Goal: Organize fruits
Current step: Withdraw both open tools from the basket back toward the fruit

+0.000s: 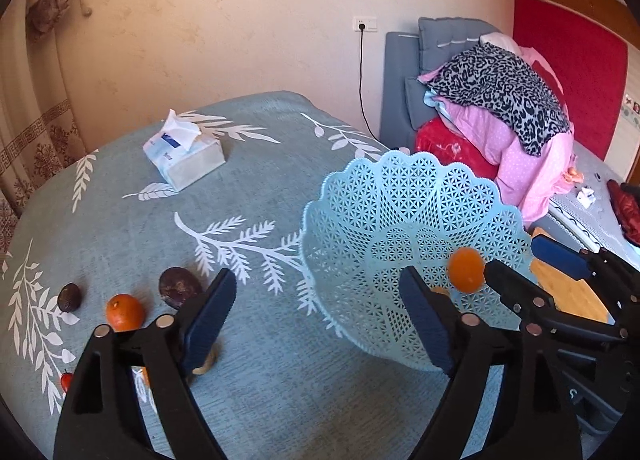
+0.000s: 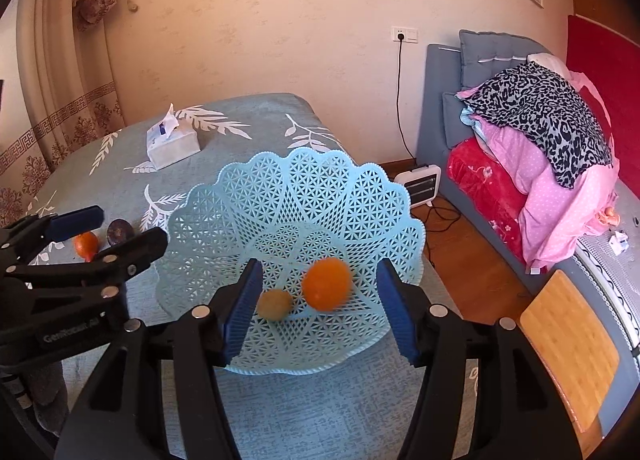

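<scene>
R gripper (image 2: 318, 310) hung over the basket (image 2: 224, 196) w/ jaws spread, an orange (image 2: 327, 283) blurred between them, prob. dropping beside a yellowish fruit (image 2: 274, 303), while L gripper (image 1: 316, 324), jaws also spread & empty, sat nr the table's (image 1: 260, 380) loose fruit, likely next.
</scene>
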Demonstrator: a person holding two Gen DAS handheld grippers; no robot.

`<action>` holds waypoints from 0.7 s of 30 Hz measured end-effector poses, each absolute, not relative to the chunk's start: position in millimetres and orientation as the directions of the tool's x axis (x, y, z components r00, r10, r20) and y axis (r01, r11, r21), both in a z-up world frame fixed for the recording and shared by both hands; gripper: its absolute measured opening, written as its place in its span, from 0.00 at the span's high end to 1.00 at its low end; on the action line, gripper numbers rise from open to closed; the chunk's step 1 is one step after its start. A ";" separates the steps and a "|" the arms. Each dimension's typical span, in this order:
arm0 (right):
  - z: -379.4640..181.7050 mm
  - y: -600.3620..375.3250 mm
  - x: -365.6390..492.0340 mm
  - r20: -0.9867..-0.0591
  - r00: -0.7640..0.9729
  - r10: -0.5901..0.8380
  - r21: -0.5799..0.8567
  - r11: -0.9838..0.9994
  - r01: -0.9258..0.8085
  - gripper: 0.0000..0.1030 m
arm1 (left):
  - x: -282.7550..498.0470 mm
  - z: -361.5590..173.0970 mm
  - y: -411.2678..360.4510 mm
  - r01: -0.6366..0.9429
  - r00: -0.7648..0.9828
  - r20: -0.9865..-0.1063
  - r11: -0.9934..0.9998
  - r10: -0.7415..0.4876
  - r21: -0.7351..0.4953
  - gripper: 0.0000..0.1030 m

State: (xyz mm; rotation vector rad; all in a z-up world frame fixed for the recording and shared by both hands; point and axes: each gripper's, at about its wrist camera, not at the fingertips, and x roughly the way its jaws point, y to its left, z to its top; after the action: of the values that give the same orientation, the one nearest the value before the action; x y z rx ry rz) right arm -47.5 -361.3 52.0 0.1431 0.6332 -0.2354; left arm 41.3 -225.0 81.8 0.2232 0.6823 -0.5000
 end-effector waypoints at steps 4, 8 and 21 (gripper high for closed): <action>53.2 -355.9 -47.8 -0.599 0.783 -0.167 0.061 0.966 0.252 0.40 | 33.3 86.0 -213.3 0.512 0.684 -0.622 0.858 -0.381 0.037 0.13; 54.9 -349.6 -48.1 -0.595 0.787 -0.163 0.054 0.969 0.241 0.34 | 27.5 89.9 -200.2 0.530 0.678 -0.605 0.848 -0.418 0.008 0.13; 58.1 -320.1 -44.5 -0.603 0.787 -0.130 0.039 0.981 0.192 0.34 | 17.1 90.5 -153.2 0.431 0.728 -0.606 0.902 -0.321 0.040 0.13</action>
State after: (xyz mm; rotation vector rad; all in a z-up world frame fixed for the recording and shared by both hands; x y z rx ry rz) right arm -44.5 -320.1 58.1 0.1003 0.6413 -0.1742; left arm 17.1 -153.2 90.5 0.1825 0.6313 -0.4166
